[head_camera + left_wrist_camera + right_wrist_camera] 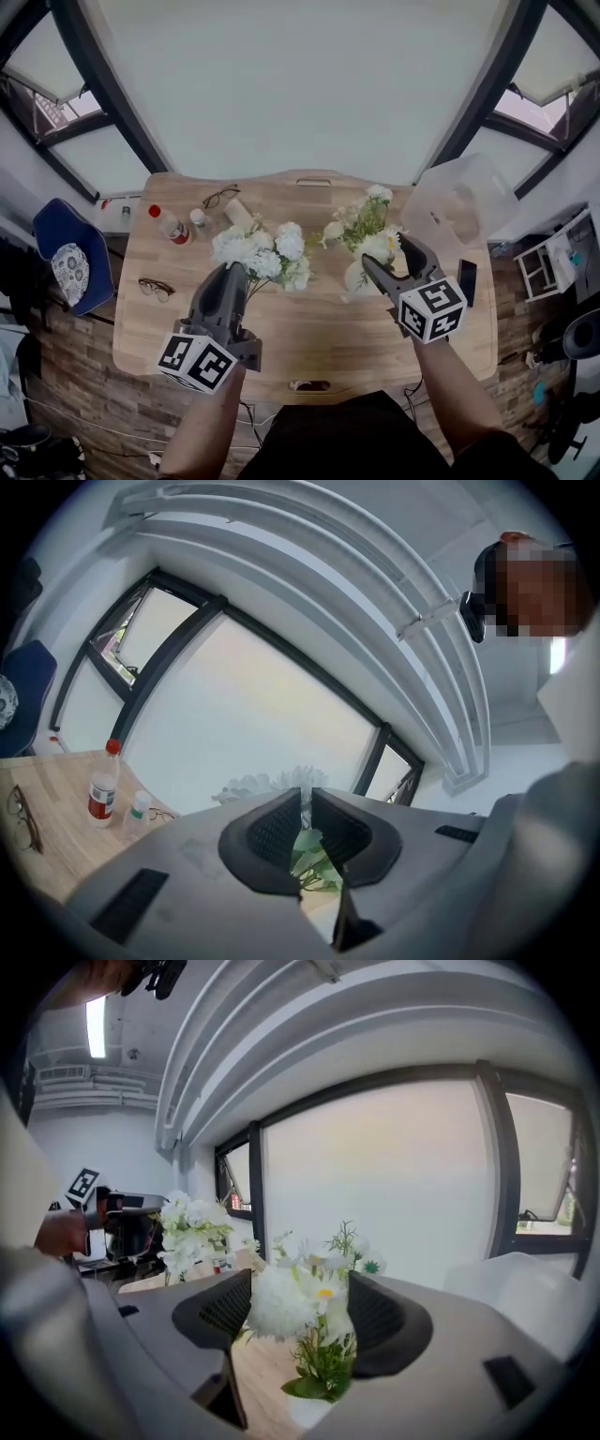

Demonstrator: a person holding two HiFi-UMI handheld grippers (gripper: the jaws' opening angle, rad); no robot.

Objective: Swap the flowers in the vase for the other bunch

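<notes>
It looks like an office or a study room. A wooden table [309, 337] stands at large dark-framed windows [300, 84]. A blue chair [66, 253] stands beside it. Glasses [156, 289] and a bottle [170, 225] are on the table, and cables [56, 410] run over the wood-pattern floor [84, 370].

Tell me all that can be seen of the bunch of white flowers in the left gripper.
The bunch of white flowers has round white heads crowded together above thin green stems and leaves. The left gripper is shut on the stems, holding the bunch upright over the light wooden table. It stands apart from the mixed bunch in the white vase. Whether the stem ends touch the table is hidden.
</notes>
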